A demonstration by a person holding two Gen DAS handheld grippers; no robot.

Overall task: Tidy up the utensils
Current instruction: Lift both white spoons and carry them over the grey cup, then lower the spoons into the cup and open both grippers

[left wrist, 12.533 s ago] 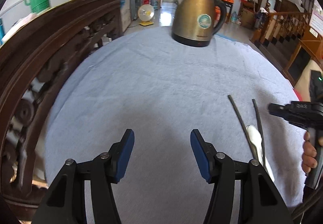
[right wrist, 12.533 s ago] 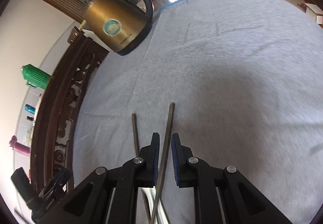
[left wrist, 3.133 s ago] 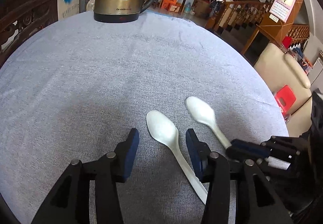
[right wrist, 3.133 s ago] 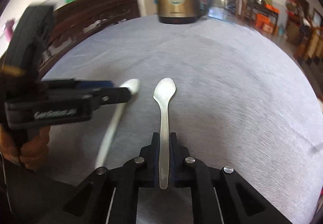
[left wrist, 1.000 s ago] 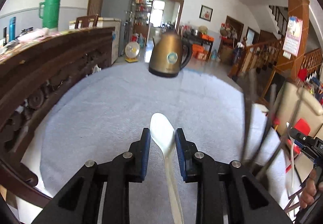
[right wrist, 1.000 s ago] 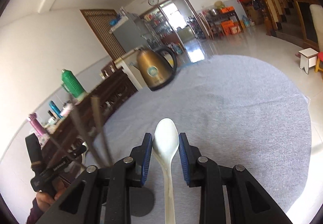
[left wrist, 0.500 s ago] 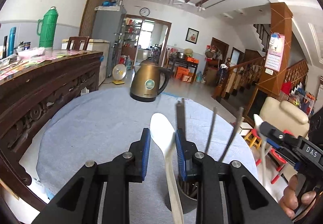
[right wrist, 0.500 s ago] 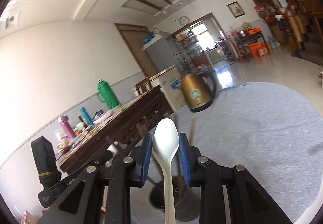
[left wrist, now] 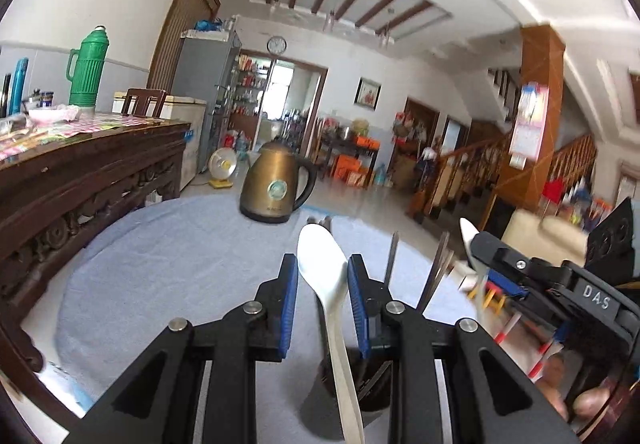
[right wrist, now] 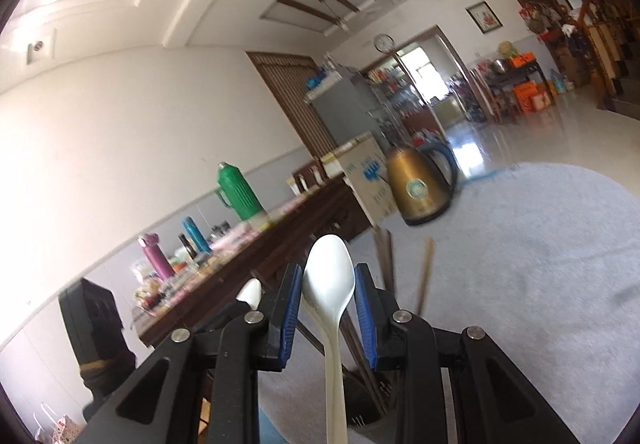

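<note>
My left gripper is shut on a white spoon, whose bowl points up between the blue pads and whose handle runs down toward a dark holder. Several chopsticks stand in that holder. My right gripper is likewise shut on a second white spoon above the same holder with its chopsticks. Each wrist view shows the other gripper beside it: the right gripper and the left gripper. Whether either handle tip is inside the holder is hidden.
A brass kettle stands at the far side of the round table under a grey cloth. A carved dark wooden sideboard with a green thermos runs along the left. A hand holds the right gripper's grip.
Both grippers have risen and tipped upward with their spoons, and the holder with chopsticks has come in below them. Over the last half second they have hardly moved.
</note>
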